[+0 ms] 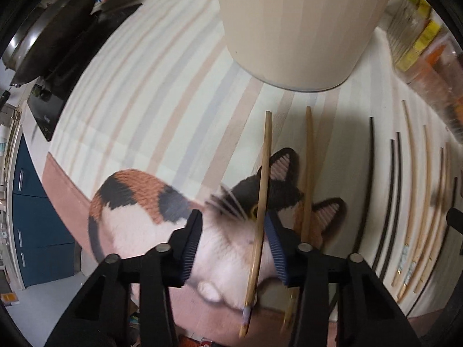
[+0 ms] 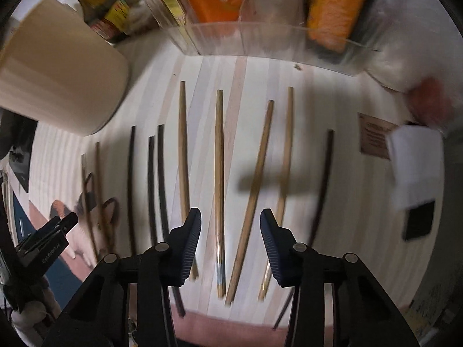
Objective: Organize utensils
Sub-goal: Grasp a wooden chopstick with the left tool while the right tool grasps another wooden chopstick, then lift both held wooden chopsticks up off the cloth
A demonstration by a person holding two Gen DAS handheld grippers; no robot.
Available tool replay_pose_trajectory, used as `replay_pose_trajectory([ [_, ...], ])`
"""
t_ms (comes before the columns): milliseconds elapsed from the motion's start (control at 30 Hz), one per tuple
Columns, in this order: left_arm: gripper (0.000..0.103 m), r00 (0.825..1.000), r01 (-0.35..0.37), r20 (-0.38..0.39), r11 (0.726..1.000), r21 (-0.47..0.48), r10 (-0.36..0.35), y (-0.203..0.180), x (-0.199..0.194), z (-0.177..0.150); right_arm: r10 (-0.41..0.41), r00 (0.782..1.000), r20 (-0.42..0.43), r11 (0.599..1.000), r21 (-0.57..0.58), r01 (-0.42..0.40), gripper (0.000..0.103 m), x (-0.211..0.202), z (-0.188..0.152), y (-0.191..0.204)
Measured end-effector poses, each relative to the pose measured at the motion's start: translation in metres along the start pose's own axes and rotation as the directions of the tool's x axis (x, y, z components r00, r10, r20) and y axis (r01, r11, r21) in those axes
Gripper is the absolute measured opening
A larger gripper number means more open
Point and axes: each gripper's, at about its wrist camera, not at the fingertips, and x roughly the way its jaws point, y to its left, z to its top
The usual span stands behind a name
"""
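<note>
Several bamboo and dark chopsticks lie side by side on a striped placemat (image 2: 361, 92) with a calico cat picture (image 1: 139, 202). A beige cylindrical holder (image 1: 298, 23) (image 2: 58, 69) stands at the mat's far side. My left gripper (image 1: 234, 237) points down over the cat, open, with one bamboo chopstick (image 1: 262, 202) between its fingers, close to the right pad. A second bamboo chopstick (image 1: 308, 173) lies just outside that finger. My right gripper (image 2: 230, 231) is open above two bamboo chopsticks (image 2: 220, 173) (image 2: 254, 179) that lie between its fingers. The left gripper (image 2: 46, 237) shows at the lower left of the right wrist view.
A clear bin (image 2: 260, 37) of orange and yellow packets and a sauce bottle (image 2: 98, 8) stand behind the mat. A dark pan (image 1: 52, 37) sits on a stove at far left, above blue cabinets (image 1: 37, 217). A brown card (image 2: 373, 138), white paper (image 2: 416, 164) and a black object (image 2: 419, 222) lie right.
</note>
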Motion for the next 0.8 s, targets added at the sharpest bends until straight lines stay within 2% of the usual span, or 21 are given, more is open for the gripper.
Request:
replay_pose_trajectory([
  [233,0.032,1.0,-0.017,-0.024,1.0,-0.003,0.017,-0.011,0.015,0.016,-0.032,0.998,-0.048,0.998,-0.06,0.029,0.04,0.034,0.03,0.017],
  [300,0.024,0.999,-0.018,-0.032,1.0,0.0,0.018,-0.014,0.018,0.02,-0.046,0.997,-0.06,0.996,-0.073,0.042,0.039,0.04,0.035,0.021],
  [367,0.021,0.999,-0.025,-0.029,1.0,0.003,0.025,-0.017,0.019,0.023,-0.057,0.996,-0.067,0.995,-0.086,0.052,0.038,0.046,0.04,0.023],
  [500,0.006,1.0,-0.009,-0.028,1.0,0.002,0.009,-0.02,0.02,0.03,-0.091,0.993,-0.068,0.989,-0.123,0.082,0.034,0.057,0.048,0.036],
  [600,0.005,1.0,-0.006,-0.031,1.0,-0.026,0.005,-0.012,0.023,0.036,-0.137,0.989,-0.059,0.981,-0.147,0.127,0.022,0.061,0.053,0.044],
  [700,0.005,0.999,0.008,-0.045,0.995,-0.095,-0.013,0.009,0.028,0.052,-0.161,0.986,-0.04,0.976,-0.153,0.153,0.009,0.066,0.058,0.054],
  [800,0.005,0.996,0.047,-0.07,0.984,-0.171,-0.06,0.03,0.031,0.057,-0.156,0.987,-0.05,0.973,-0.179,0.145,0.008,0.069,0.059,0.063],
])
